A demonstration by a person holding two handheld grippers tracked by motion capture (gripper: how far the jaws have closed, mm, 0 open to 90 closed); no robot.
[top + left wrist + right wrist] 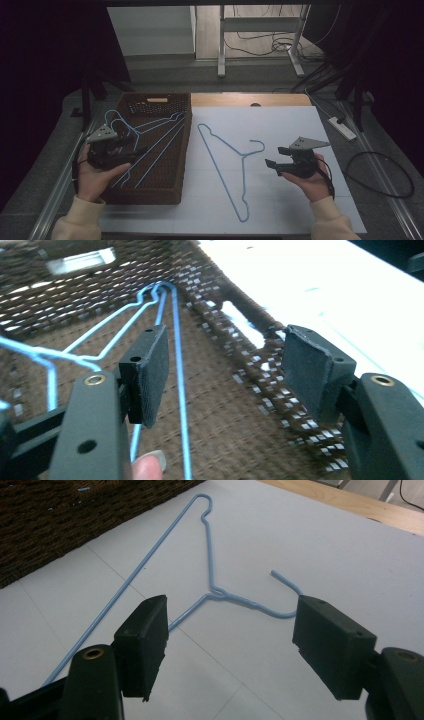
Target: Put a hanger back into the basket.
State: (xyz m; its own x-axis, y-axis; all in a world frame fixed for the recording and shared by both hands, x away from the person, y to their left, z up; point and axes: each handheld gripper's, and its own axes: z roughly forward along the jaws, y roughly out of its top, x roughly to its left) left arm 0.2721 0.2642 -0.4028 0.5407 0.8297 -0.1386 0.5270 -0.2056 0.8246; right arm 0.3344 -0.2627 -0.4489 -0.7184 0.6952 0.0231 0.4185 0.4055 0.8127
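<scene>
Several blue wire hangers [176, 118] lie in a brown wicker basket [150, 196] at the left of the table. My left gripper [136, 146] hovers over the basket, open, with nothing between its pads. In the left gripper view the hanger wires [177, 365] run along the basket floor below my left gripper [230, 375], and the basket wall [235, 315] rises just behind. Another blue hanger [242, 157] lies flat on the white table top. My right gripper [274, 156] stands open just right of its hook. In the right gripper view that hanger [215, 587] lies just beyond my right gripper [232, 645].
The white sheet [280, 125] covers the table, with a bare wooden strip [250, 99] along its far edge. A power strip [342, 127] and cables [380, 175] lie on the floor to the right. Legs of a stand [221, 45] rise beyond the table.
</scene>
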